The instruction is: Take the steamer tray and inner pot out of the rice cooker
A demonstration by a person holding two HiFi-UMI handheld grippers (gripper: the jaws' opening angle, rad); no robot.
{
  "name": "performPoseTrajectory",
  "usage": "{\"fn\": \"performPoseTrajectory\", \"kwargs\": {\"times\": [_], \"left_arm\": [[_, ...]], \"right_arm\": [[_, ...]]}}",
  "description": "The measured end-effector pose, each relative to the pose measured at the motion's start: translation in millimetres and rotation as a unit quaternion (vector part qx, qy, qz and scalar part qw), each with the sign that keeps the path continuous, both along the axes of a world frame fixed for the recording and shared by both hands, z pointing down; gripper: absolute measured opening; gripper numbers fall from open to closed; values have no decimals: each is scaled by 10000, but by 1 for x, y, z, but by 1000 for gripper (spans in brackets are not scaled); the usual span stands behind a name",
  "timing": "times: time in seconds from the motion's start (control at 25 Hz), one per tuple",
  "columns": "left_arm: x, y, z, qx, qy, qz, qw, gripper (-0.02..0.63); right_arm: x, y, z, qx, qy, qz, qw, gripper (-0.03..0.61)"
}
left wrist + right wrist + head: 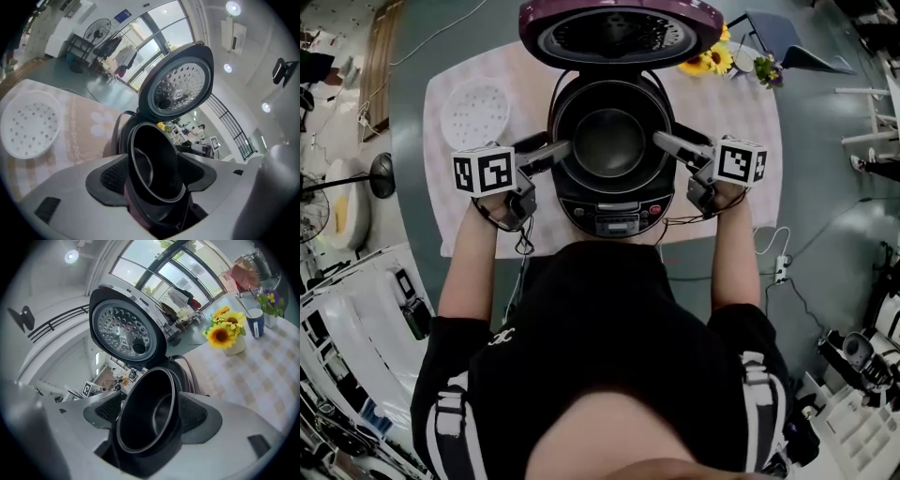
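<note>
Both forearms reach forward from the shoulders, roughly parallel, one on each side of the rice cooker (581,202). The left hand (508,208) and the right hand (724,195) each wrap a handle just below a marker cube, the left cube (485,172) and the right cube (741,161). The wrists turn inward, so the two claws point towards each other across the cooker's open mouth.

The left claw (566,147) reaches the left edge of the inner pot (609,141), and the right claw (660,140) reaches its right edge. Both are rolled and tipped a little downward. In the left gripper view the jaws stand apart, with the pot's near rim in the gap between the black ribbed pads. The right gripper view shows the same, jaws wide apart about the rim. Whether any pad touches the rim I cannot tell.

The pot sits in the cooker, and the lid (619,28) stands open behind it. The steamer tray (476,112), white and perforated, lies on the desk (750,112) left of the cooker, well apart from both claws.

The cubes bear black-and-white square patterns and no words. The cooker's front panel (617,223) has a small display and buttons, with print too small to read. A small square label (123,347) sits on the lid's inner plate, unreadable. Pale lettering runs along the cloth (84,140) on the desk, blurred. A white emblem (500,336) on the left sleeve is too small to make out.
</note>
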State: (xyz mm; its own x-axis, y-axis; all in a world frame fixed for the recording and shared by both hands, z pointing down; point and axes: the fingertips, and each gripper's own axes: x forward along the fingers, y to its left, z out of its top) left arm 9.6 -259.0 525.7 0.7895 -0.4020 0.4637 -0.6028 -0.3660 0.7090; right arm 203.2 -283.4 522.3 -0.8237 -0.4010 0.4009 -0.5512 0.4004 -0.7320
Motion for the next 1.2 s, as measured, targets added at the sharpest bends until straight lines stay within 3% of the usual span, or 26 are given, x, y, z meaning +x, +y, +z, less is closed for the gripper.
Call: {"fn": "performPoseTrajectory", "kwargs": {"times": [0.32,0.52,0.6,0.76,0.84,1.04,1.12,1.2], "left_arm": [[5,-2,-1,-227,439,-42,9988,301],[5,-11,6,-467,508,-140,9975,294],[4,-9,8,-515,426,-264,9974,268],[6,-7,11,-495,142,-451,9977,253],[5,-10,16,-512,-76,-480,9975,231],[-5,-12,26,-512,-687,-598,9945,72],[-8,-12,29,-475,-806,-598,9938,23],[-8,-12,31,-452,-815,-567,9940,23]], "right_arm": [[-3,0,-1,-309,-492,-64,9983,380],[-5,-10,7,-438,-470,-7,9979,357],[-1,-11,11,-604,-242,195,9977,302],[3,-8,17,-682,209,278,9971,265],[4,-11,22,-710,328,278,9966,206],[13,-14,31,-591,926,481,9928,22],[14,-15,34,-555,1015,478,9921,17],[14,-15,36,-552,1105,393,9916,17]]}}
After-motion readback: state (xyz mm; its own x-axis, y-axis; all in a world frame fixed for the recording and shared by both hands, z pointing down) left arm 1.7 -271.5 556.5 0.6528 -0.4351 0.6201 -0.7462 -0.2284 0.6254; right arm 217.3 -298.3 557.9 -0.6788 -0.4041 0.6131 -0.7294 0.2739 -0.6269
